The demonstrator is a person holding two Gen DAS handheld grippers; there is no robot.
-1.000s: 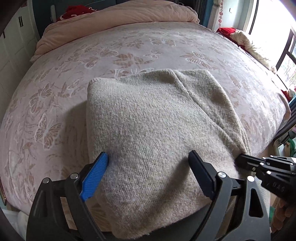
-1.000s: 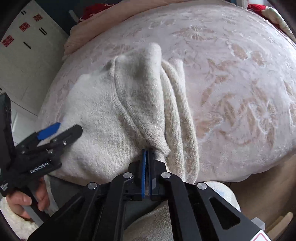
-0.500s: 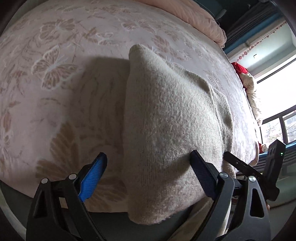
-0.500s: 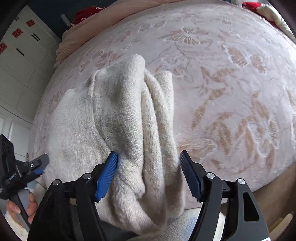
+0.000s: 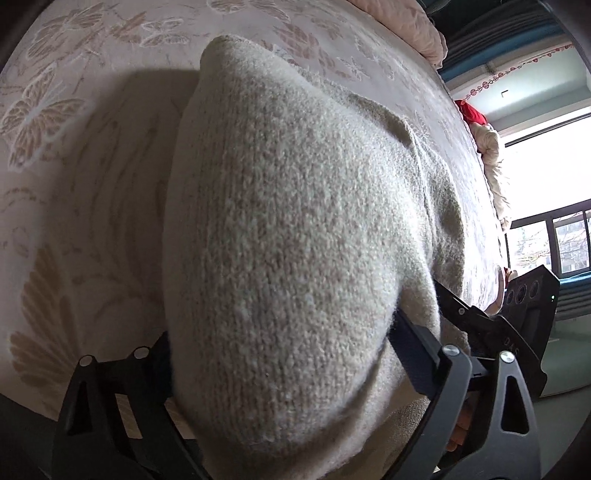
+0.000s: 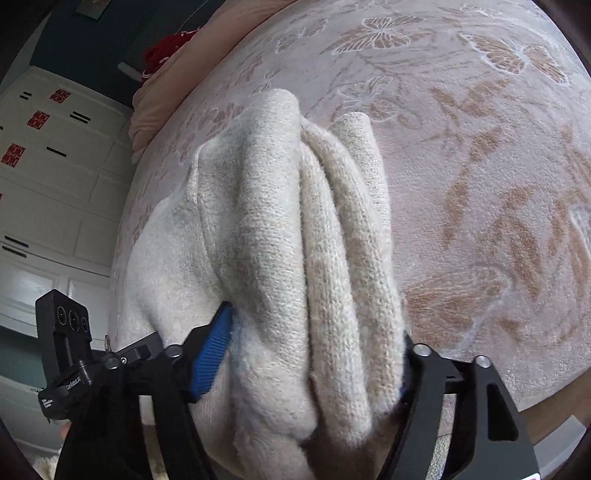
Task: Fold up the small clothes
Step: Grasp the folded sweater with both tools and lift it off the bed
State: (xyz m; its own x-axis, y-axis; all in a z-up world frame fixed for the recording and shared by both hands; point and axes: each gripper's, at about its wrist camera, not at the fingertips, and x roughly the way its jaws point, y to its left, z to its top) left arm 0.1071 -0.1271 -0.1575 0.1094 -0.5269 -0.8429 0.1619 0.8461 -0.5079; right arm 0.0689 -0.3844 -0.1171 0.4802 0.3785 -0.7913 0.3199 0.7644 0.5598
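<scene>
A folded beige knit sweater (image 5: 295, 229) lies at the near edge of the bed. In the left wrist view my left gripper (image 5: 284, 354) is open wide, its fingers on either side of the sweater's thick left end, which bulges between them and hides the left pad. In the right wrist view my right gripper (image 6: 314, 343) is open wide around the sweater's stacked right-hand folds (image 6: 295, 266); the blue left pad (image 6: 212, 354) touches the knit. Each gripper shows at the edge of the other's view.
The bed has a pink bedspread with butterfly patterns (image 6: 480, 184). A rolled peach duvet (image 5: 402, 22) lies at the head. White wardrobe doors (image 6: 44, 192) stand at the left, a bright window (image 5: 546, 184) at the right.
Both grippers have pushed further forward around the sweater's ends, so the knit fills more of each view. The right gripper, shut a second ago, opened half a second ago and stays open.
</scene>
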